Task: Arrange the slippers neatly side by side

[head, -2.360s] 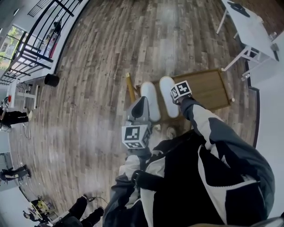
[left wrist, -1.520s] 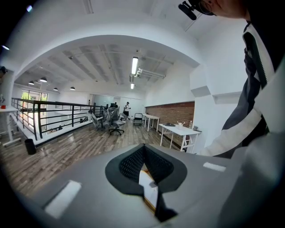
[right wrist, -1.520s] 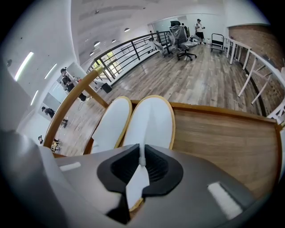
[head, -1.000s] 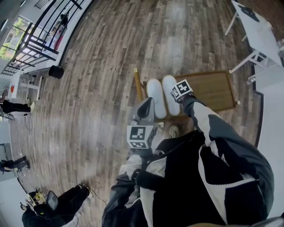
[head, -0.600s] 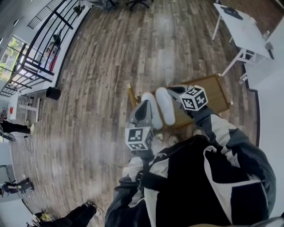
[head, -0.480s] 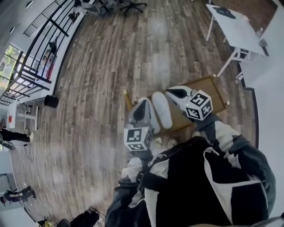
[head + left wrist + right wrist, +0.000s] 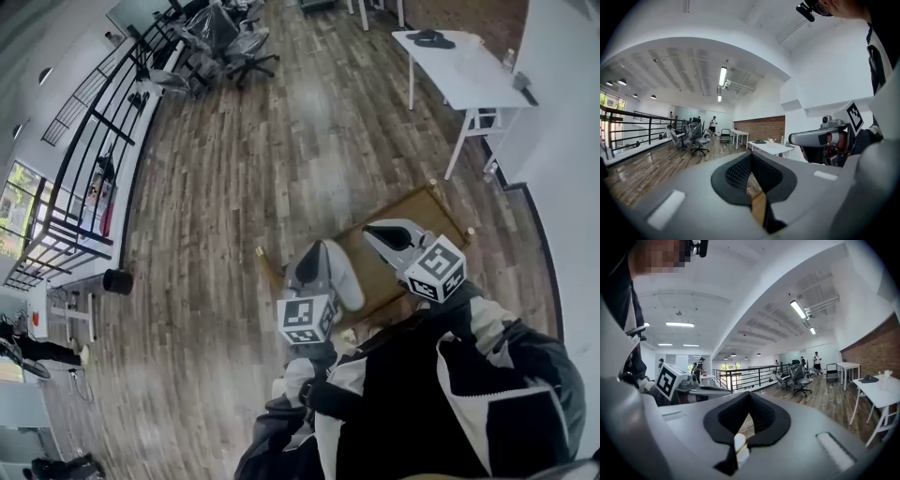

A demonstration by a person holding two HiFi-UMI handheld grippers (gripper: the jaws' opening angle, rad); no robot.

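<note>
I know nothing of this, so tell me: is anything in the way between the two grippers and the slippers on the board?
Nothing visible is. Both the left gripper and right gripper hang shut and empty above the board. Only one slipper shows; the left gripper covers the spot beside it in the head view.

Finishes, as seen.
Floor [image 7: 234, 169]: glossy wood planks. Bench [image 7: 422, 208]: matt wood. My left hand-held gripper [image 7: 750, 161]: smooth matt grey plastic, textured black pads [image 7: 736, 172].
</note>
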